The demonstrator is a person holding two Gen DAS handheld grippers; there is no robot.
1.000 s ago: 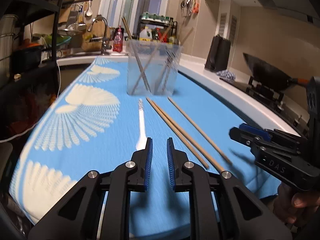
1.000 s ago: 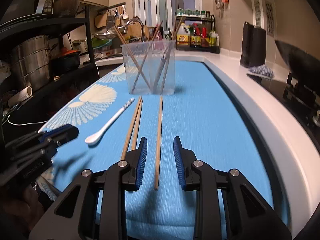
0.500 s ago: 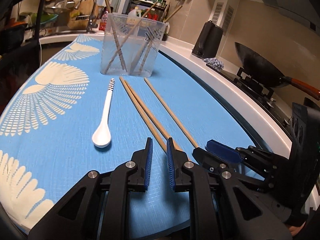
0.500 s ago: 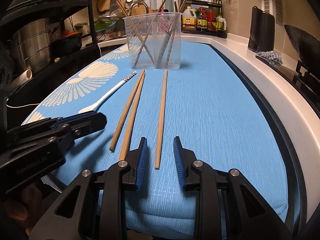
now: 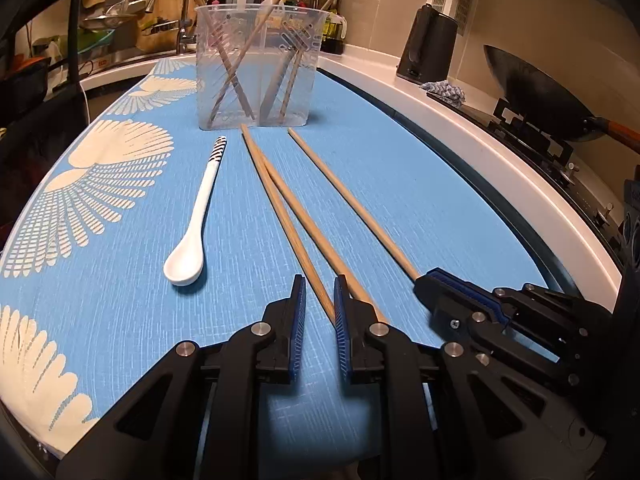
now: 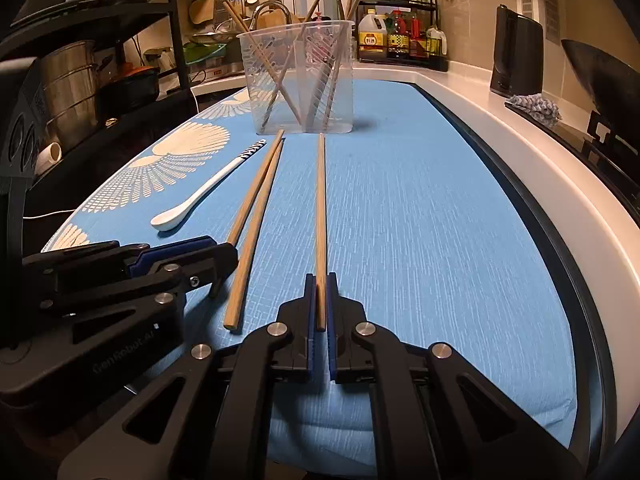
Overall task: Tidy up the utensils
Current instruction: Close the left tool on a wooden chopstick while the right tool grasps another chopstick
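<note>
Landmark: the clear plastic container (image 6: 298, 80) stands upright at the far end of the blue mat (image 6: 420, 220); every place below is given from it.
Already done: several chopsticks and some darker utensils lean inside the container, so I judge that part of the sorting is finished.
Still on the mat: four things lie in front of the container, all pointing toward it: a white spoon (image 5: 196, 216), a pair of chopsticks (image 5: 288, 204) and a single chopstick (image 6: 321, 208).
Spoon: it lies to the left of the pair, apart from it, with its striped handle end near the container wall and its bowl at the near end.
Pair of chopsticks: their far tips nearly touch the foot of the container; the two sticks touch or cross along their length.
Single chopstick: it lies to the right of the pair, its far tip just before the container.
Right gripper (image 6: 320, 292): its jaws have just been closing and now pinch the near end of the single chopstick, which lies flat on the mat.
Left gripper (image 5: 319, 300): the jaws stand a little apart at the near ends of the pair; one stick passes between them, but I cannot see the pads pressing on it.
Left to do: my judgement is that all four things must still go into the container; the single chopstick seems first.
</note>
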